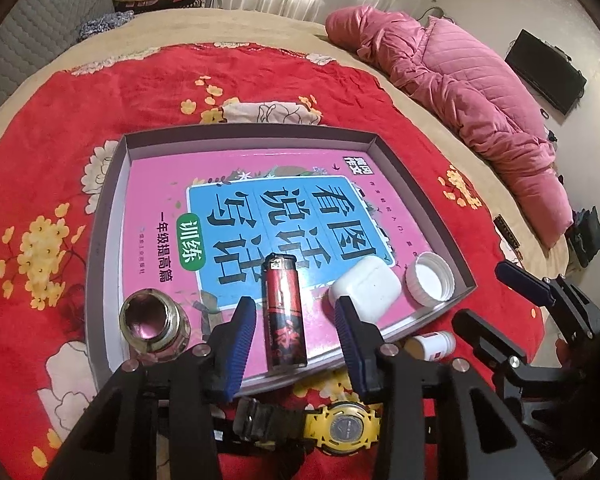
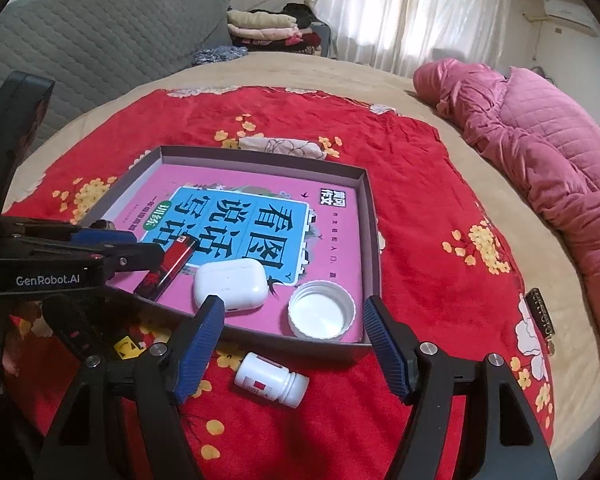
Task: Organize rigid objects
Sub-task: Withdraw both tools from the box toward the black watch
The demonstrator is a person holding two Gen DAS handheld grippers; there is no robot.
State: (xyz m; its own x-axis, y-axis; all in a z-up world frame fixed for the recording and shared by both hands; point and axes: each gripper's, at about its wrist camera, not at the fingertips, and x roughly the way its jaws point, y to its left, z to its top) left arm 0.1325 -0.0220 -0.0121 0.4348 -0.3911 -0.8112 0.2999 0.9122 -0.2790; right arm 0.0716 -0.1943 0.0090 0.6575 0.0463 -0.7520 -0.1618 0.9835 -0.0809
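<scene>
Two tools show, both with fingers spread and gripping nothing. Only the left wrist view shows one yellow watch (image 1: 342, 426) lying nearest on the red blanket (image 1: 40, 152), under the left tool (image 1: 296, 334), and one metal jar (image 1: 155, 326) in the tray's near left corner. That tool's blue pads flank one red lighter (image 1: 283, 312) lying in the tray (image 1: 260, 136). The right wrist view shows the right tool (image 2: 294, 344) over one white pill bottle (image 2: 271, 379), which lies on the blanket just outside the tray; the left tool's side there reads "GenRobot.AI". Farther in, one white earbud case (image 2: 231, 285) and one white cap (image 2: 321, 315) rest on a pink book (image 1: 284, 208) with large Chinese lettering. One pink quilt (image 2: 540, 152) lies beyond on the bed.
</scene>
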